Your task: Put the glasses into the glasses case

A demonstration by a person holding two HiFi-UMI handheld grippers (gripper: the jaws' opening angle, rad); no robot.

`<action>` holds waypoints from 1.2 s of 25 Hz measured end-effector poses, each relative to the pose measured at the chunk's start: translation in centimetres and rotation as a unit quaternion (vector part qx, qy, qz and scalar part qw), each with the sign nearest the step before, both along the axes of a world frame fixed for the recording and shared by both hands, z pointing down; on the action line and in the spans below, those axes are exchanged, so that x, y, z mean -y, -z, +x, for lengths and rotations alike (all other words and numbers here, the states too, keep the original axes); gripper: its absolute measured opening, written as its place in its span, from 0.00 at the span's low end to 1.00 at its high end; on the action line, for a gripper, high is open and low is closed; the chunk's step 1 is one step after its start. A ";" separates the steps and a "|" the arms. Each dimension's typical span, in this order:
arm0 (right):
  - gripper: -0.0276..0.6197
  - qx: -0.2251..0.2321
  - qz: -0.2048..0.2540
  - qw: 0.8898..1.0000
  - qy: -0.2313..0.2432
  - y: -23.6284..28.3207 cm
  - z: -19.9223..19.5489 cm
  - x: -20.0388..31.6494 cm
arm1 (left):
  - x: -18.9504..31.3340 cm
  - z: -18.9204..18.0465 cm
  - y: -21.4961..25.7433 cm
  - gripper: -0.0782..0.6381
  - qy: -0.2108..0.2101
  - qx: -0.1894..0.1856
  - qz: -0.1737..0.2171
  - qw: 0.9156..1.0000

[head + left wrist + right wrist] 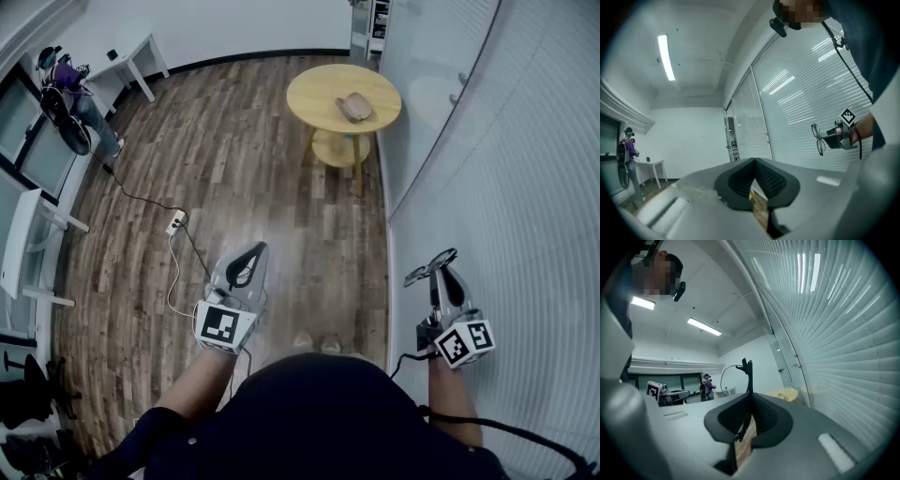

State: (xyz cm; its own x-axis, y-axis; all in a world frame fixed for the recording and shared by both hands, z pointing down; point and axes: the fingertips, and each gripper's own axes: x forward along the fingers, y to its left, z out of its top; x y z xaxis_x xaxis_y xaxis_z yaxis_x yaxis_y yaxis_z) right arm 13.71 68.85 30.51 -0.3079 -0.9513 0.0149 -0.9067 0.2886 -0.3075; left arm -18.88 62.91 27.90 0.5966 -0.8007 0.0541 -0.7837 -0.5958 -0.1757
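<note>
A pair of dark-framed glasses (428, 268) sticks out of my right gripper (442, 274), which is shut on one temple arm and held level beside the blinds. In the right gripper view the frame (747, 369) rises from between the pads. A pinkish-brown glasses case (356, 106) lies on the round wooden table (319, 94) far ahead. My left gripper (254, 250) hangs over the floor, shut with nothing in it, its pads meeting at the tips (753, 161). The left gripper view shows the glasses (818, 138) held out by the right gripper (829, 137).
A glass wall with white blinds (506, 187) runs along the right. On the wood floor a power strip (175, 222) and its cable lie to the left. A person in purple (66, 80) stands by a white table (127, 61) at the far left.
</note>
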 end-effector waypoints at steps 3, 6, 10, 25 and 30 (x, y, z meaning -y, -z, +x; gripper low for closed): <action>0.09 -0.001 0.001 1.000 0.003 -0.1 0.4 0.4 | 0.4 0.3 -0.1 0.12 0.004 0.003 0.001 1.000; 0.09 0.001 0.001 1.000 0.003 -0.3 0.8 0.6 | 0.7 0.8 0.0 0.12 0.006 0.000 0.002 1.000; 0.09 0.007 0.002 1.000 0.013 -0.3 1.5 1.0 | 1.1 1.9 0.2 0.12 0.011 0.001 0.012 1.000; 0.09 0.026 -0.012 1.000 0.012 -2.3 3.0 8.9 | 10.0 3.9 -2.7 0.12 -0.001 0.008 -0.002 1.000; 0.09 0.026 -0.012 1.000 0.009 -1.5 2.9 13.7 | 15.7 4.1 -2.7 0.12 -0.014 0.008 -0.009 1.000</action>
